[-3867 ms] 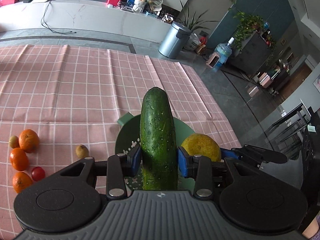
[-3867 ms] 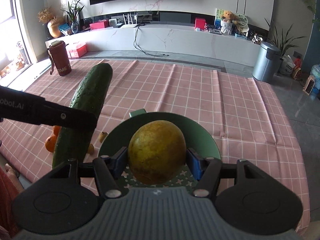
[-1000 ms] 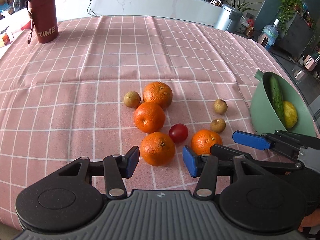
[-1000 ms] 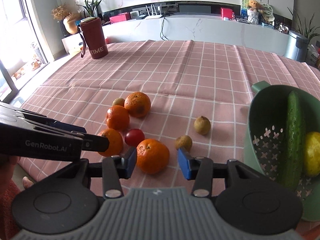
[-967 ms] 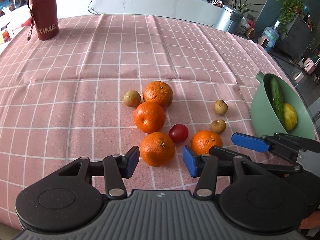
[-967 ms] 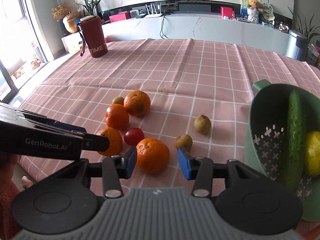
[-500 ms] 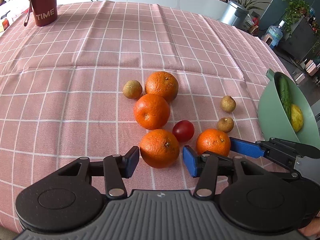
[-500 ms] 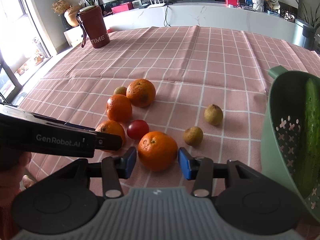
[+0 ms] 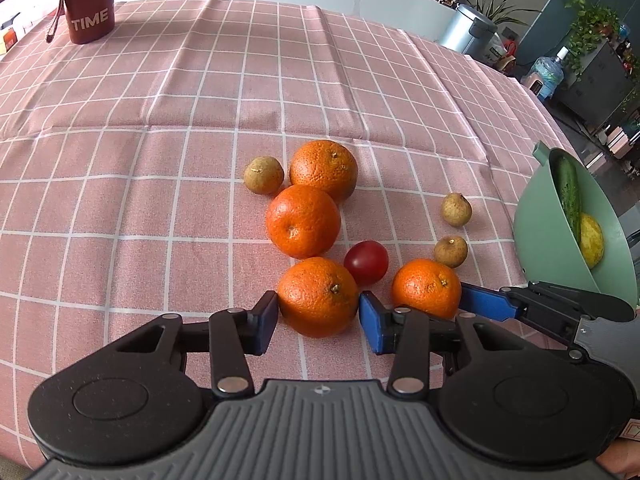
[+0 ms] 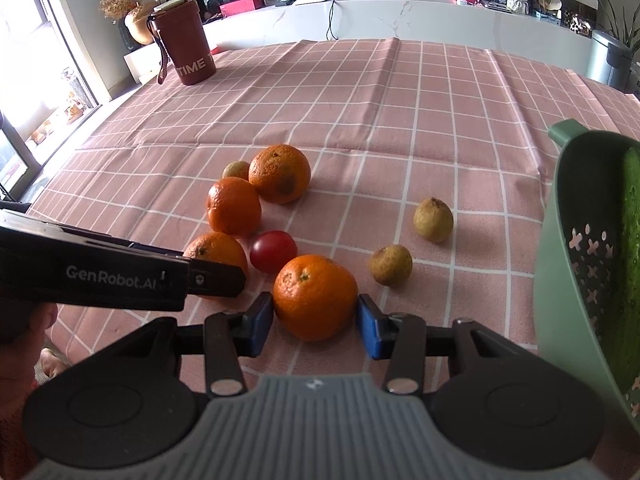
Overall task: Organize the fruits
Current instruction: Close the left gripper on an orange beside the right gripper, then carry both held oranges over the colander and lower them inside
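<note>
Left wrist view: the left hand-held gripper (image 9: pixel 318 316) sits low over the bench (image 9: pixel 160 160), its blue pads on either side of an orange (image 9: pixel 318 297), touching or nearly touching its sides (whether they press it cannot be told). Just to the right, the right hand-held gripper (image 10: pixel 315 317) brackets a second orange (image 10: pixel 315 297) the same way, pads at its flanks and the fruit resting on the pink checked cloth (image 10: pixel 400 120). Between and just behind the two oranges lies a red tomato (image 9: pixel 366 262). Two more oranges sit farther back, touching each other: the middle one (image 9: pixel 303 221) and the far one (image 9: pixel 323 170), with a small brown fruit (image 9: pixel 264 175) beside them. Two other brown fruits (image 10: pixel 433 219) (image 10: pixel 390 265) lie apart to the right, near a green colander (image 10: pixel 560 280) at the bench edge. It holds a cucumber (image 9: pixel 568 192) and a yellow fruit (image 9: pixel 592 240). A red tumbler marked TIME (image 10: pixel 184 46) stands upright at the far left corner of the cloth
</note>
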Available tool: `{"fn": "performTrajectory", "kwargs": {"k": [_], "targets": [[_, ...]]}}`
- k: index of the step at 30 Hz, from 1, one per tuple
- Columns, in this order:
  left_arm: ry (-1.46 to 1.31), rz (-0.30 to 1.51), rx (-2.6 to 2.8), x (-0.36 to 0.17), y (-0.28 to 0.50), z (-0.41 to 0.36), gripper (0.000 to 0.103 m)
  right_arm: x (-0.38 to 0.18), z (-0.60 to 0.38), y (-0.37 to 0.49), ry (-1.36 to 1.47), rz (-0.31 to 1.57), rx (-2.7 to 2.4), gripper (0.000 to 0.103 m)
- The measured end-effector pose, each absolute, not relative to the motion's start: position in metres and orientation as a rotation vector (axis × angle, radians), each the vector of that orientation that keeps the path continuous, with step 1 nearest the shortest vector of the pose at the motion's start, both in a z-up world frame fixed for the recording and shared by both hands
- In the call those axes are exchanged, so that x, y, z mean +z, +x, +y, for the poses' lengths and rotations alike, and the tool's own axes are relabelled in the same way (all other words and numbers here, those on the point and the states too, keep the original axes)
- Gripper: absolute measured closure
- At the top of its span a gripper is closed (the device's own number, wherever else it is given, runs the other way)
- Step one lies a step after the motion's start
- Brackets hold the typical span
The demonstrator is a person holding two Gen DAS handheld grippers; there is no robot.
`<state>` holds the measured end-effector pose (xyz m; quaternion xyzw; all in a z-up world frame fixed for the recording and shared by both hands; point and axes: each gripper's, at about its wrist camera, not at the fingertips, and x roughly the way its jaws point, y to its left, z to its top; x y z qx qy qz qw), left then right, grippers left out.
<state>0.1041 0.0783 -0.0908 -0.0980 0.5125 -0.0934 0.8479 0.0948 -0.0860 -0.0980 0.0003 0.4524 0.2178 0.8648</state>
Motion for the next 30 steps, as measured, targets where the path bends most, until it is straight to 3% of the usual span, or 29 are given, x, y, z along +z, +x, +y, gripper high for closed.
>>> {"fn": "performTrajectory", "kwargs": {"k": [11,30], "targets": [[-0.176,1.017,-0.187,-0.058,0.082,0.069,0.054,-0.081,-0.091,0.08,-0.012,0.907,0.465,0.063],[-0.159,0.905,-0.431,0.024,0.056,-0.021,0.054,0.017,-0.199,0.043,-0.064,0.819,0.415,0.063]]}}
